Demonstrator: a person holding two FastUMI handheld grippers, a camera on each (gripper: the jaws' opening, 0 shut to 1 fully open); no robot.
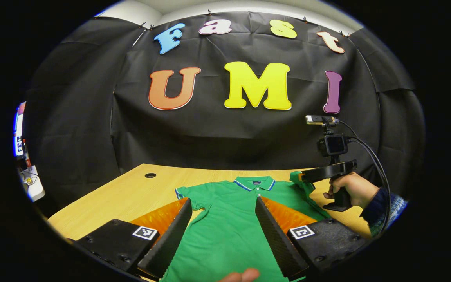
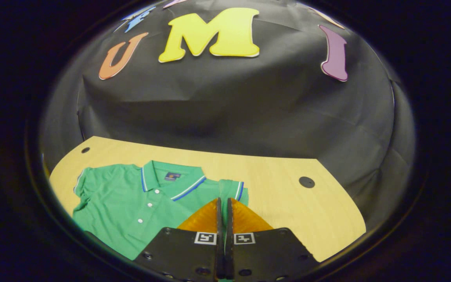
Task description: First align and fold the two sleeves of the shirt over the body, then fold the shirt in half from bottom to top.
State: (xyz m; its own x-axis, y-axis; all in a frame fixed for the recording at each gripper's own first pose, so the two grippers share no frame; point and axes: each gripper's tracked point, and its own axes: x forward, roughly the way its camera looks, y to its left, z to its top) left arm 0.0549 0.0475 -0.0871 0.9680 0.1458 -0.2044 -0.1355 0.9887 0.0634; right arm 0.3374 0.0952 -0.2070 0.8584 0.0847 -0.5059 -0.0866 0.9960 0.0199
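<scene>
A light wooden table [image 1: 139, 192] is seen in front of a wall of black cloth [image 1: 217, 133], with a round dark hole [image 1: 150, 175] near its far left corner in the left gripper view and another hole [image 2: 306, 181] shown on the right side in the right gripper view. A green polo shirt [image 1: 229, 219] with a striped collar [image 1: 255, 182] is laid flat on the table, front up, its white buttons [image 2: 150, 204] being visible in the right gripper view. In the left gripper view, the left gripper [image 1: 223, 231] is held above the shirt body with its fingers spread wide apart and nothing between them. Farther off in that view, the right gripper [image 1: 307, 176] is gripped by a hand [image 1: 352, 190] in a dark sleeve [image 1: 378, 205], at the shirt's right sleeve [image 1: 302, 184]. In the right gripper view, the right gripper [image 2: 223, 203] is shown with its fingers pressed together, and the striped cuff of that sleeve [image 2: 231, 190] is pinched between their tips. The opposite sleeve [image 2: 86, 182] is left lying flat on the wood.
</scene>
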